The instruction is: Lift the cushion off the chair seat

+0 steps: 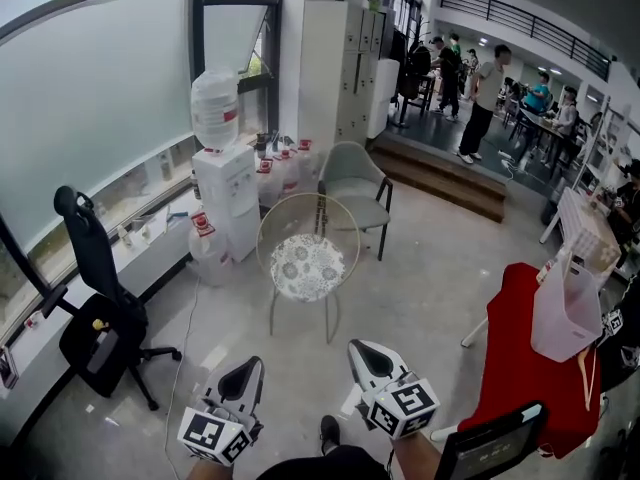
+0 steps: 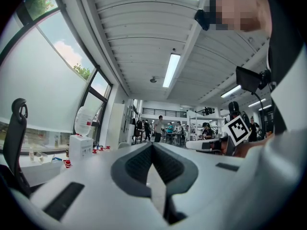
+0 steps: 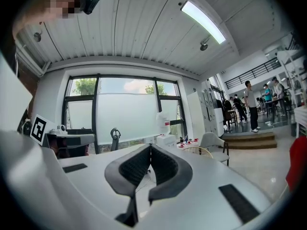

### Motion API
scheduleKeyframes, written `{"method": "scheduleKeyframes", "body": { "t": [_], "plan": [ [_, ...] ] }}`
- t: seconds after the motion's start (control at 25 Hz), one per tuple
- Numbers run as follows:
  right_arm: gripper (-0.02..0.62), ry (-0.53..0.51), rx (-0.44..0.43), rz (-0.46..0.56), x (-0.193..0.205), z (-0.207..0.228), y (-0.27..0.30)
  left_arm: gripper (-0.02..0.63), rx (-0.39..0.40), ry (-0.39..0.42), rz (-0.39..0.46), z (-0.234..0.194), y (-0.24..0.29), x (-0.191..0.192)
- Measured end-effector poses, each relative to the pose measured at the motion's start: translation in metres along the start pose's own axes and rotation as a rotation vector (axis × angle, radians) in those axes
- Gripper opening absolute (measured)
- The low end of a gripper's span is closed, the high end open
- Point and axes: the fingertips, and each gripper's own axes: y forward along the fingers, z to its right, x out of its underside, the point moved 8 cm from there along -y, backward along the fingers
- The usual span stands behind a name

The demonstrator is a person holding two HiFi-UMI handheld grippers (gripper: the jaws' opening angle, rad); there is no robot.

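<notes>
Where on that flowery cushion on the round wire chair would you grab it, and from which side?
Probably its front edge, approached from the open near side. The cushion lies flat on the chair, whose hooped wire back rises behind it and blocks the far side. The near rim looks exposed, so jaws could likely pinch it there and lift straight up.

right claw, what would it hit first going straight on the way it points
Probably the water dispenser by the window: the right claw seems aimed just left of the round chair, though depth is unclear.
</notes>
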Motion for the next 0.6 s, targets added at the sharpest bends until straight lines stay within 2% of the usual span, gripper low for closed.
{"method": "scheduleKeyframes", "body": {
  "t": [0.6],
  "plan": [
    [0.009,0.011,-0.012,0.022,-0.025,0.092,0.072,0.008,0.006,-0.008,-0.007,-0.028,0.115,-0.011]
  ]
}}
